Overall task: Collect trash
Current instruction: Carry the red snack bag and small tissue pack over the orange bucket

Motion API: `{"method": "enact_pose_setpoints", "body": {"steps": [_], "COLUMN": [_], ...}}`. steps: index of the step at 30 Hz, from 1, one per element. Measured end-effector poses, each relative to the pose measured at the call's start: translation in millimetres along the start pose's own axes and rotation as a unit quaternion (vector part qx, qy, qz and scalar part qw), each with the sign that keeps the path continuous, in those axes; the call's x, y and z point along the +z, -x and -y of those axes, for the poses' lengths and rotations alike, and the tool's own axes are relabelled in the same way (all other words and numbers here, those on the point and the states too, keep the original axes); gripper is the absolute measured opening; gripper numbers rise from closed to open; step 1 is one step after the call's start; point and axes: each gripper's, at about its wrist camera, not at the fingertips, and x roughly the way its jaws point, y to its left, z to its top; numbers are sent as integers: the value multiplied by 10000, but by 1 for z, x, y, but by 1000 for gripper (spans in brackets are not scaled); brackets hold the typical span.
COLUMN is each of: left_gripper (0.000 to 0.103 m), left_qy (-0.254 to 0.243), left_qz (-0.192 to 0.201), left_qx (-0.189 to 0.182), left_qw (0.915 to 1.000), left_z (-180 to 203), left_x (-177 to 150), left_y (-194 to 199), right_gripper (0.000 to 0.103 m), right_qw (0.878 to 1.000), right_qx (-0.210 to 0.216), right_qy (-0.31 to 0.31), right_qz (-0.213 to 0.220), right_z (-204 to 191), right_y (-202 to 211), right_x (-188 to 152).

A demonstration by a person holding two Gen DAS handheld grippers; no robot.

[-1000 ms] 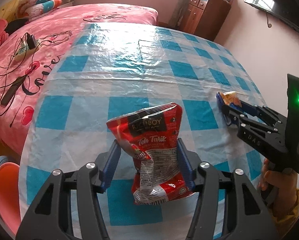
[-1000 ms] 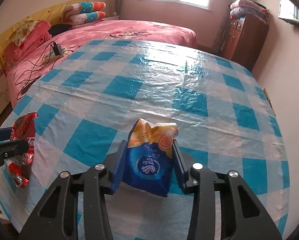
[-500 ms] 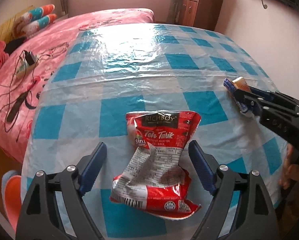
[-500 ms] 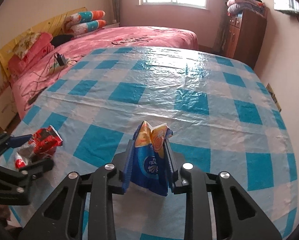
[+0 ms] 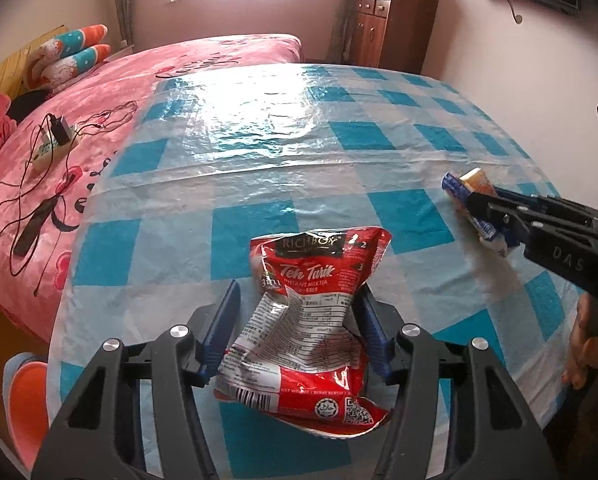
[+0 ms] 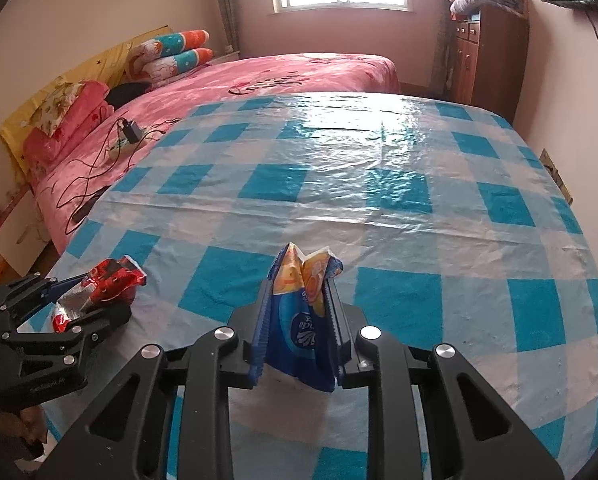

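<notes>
Closing left tool (image 5: 297, 328) round red packet (image 5: 307, 316); packet lies between jaws, long way pointing ahead on desk (image 5: 259, 160). Right tool (image 6: 299, 320) narrow, squeezing blue packet (image 6: 301, 320).

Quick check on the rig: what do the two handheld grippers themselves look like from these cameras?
Both are matte black angular frames with cut-out slots and silver round bolt heads. The left gripper and right gripper each carry blue ribbed fingers. White lettering reading DAS marks the right gripper's side in the left wrist view. No cables or sleeves are visible.
</notes>
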Motion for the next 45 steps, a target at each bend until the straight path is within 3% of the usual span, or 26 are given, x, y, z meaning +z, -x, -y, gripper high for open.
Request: {"method": "enact_pose_setpoints", "body": {"steps": [9,25,37,45], "left_gripper": [57,57,57,58], "left_qy": [288,861,1390,1798], "left_qz": [139,341,197,-48], "left_qx": [16,623,1156,1493], "left_qw": [9995,9938,9833,9723], "left_z": [-26,-102,-164,-206], "left_x": [-4,-28,-73,-109], "left_y": [17,55,80,87], "right_gripper": [26,26,26,26], "right_qw": [9996,9916,9723,9518], "right_qx": [147,920,1658,2169], "right_qy": [222,899,1611,2105], "right_qz": [2,-104,-338,-530], "right_z": [-32,-127,-221,-284], "right_y": [6,7,-2,-6], "right_x": [-1,7,-1,-14]}}
